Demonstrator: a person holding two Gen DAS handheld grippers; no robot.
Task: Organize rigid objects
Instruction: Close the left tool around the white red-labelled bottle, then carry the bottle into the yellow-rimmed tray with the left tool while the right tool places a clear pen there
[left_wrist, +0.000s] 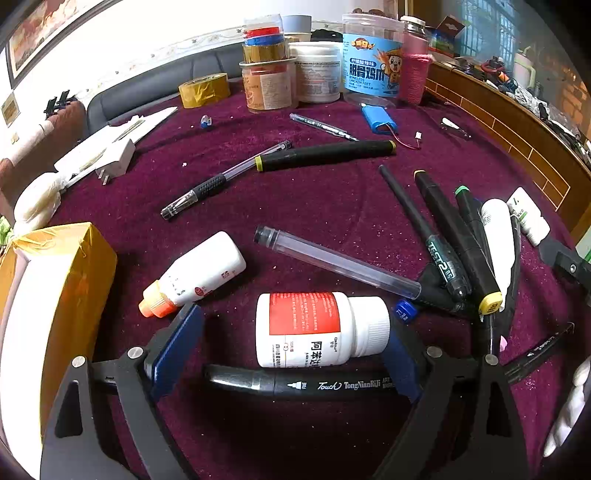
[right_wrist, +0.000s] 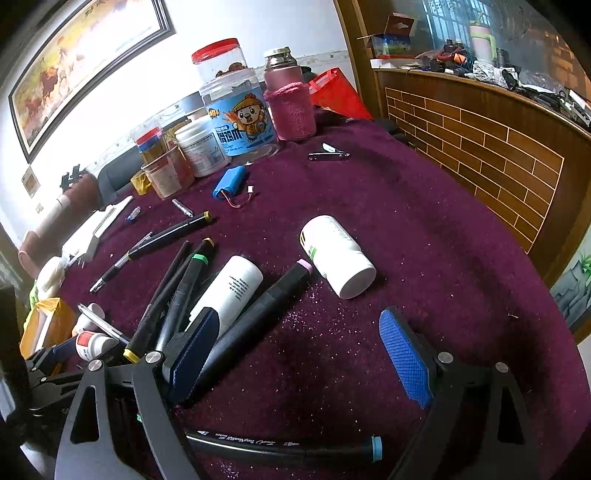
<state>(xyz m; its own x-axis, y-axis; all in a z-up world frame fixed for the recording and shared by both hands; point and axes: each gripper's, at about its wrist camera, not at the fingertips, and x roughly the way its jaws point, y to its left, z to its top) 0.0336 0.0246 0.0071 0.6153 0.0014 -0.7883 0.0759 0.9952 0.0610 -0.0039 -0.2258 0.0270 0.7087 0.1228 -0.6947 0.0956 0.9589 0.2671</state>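
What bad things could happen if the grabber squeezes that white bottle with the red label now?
The left gripper has open jaws around the red-labelled pill bottle, lying on its side, so it could roll or squirt out. A black art marker lies just beneath it and might get pinched too. The clear plastic tube lies just past the bottle and could be knocked away.

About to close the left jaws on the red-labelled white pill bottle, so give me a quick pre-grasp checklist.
1. Left gripper jaws open: ok.
2. White pill bottle with red label lies between the left jaws: ok.
3. Pads touching the bottle: cannot tell.
4. Nothing else in the closing path: not ok, the black Touch art marker lies just behind the bottle, also between the jaws.
5. Right gripper open and holding nothing: ok.
6. Clear plastic tube apart from the bottle: ok.
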